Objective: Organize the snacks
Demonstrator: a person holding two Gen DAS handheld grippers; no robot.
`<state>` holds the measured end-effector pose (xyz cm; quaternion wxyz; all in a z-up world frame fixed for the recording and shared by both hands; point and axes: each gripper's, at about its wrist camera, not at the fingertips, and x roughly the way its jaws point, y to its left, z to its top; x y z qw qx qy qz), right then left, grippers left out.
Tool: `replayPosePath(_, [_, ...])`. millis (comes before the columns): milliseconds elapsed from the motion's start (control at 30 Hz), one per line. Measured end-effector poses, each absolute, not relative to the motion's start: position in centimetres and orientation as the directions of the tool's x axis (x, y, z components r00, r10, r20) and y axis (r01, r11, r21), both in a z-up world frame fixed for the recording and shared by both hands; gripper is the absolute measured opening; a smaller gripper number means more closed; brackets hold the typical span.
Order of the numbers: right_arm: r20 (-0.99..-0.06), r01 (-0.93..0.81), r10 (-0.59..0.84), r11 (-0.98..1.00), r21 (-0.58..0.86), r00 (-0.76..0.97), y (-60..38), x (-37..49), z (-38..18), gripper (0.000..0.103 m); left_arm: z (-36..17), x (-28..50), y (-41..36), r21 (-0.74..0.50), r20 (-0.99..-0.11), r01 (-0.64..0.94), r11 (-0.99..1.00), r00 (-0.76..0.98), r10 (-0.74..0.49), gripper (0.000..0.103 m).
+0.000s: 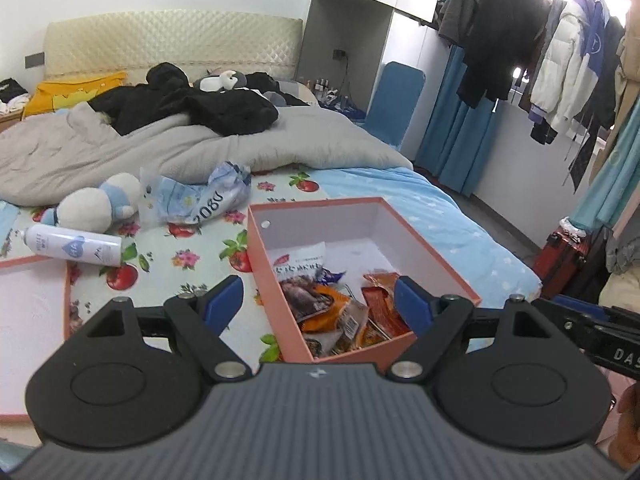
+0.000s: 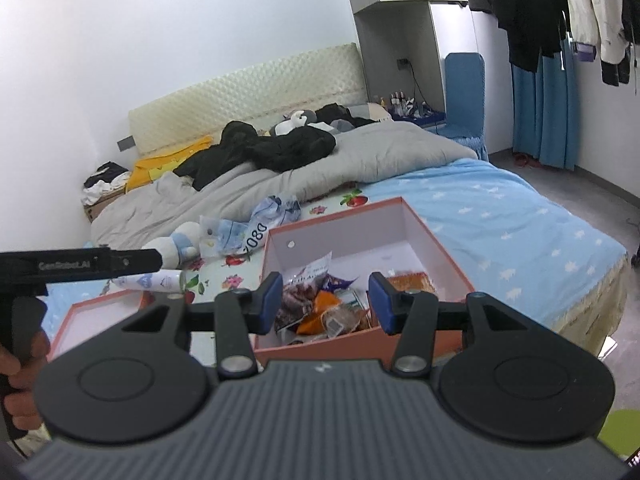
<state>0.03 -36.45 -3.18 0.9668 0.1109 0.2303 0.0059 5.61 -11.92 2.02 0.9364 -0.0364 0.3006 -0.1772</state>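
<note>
I have both tools over the near end of the orange box (image 1: 280, 304), which sits open on the bed (image 1: 460, 216) with the snack packets (image 1: 332, 312) heaped in its near corner. My left gripper (image 1: 318, 300) stands with its fingers wide apart, holding nothing. My right gripper (image 2: 325, 300) has its fingers partly apart, also empty. The box lid (image 1: 28, 320) lies left of the box, a white spray can (image 1: 74, 245) just beyond it.

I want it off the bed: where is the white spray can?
The white spray can lies on its side on the floral sheet, left of the pink box, in front of the plush toy.
</note>
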Motion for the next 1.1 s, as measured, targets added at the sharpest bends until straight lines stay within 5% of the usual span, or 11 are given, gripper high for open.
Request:
replayPosePath(633, [-0.468, 0.043, 0.054, 0.98, 0.195, 0.882, -36.0, -0.6, -5.5, 0.051, 0.7, 4.0, -13.4, -0.133, -0.55, 0.336, 0.932, 0.757, -0.352, 0.086])
replayPosePath(1100, [-0.448, 0.052, 0.034, 0.982, 0.18, 0.894, -36.2, -1.4, -4.6, 0.051, 1.9, 2.3, -13.2, -0.141, -0.533, 0.322, 0.936, 0.772, -0.346, 0.096])
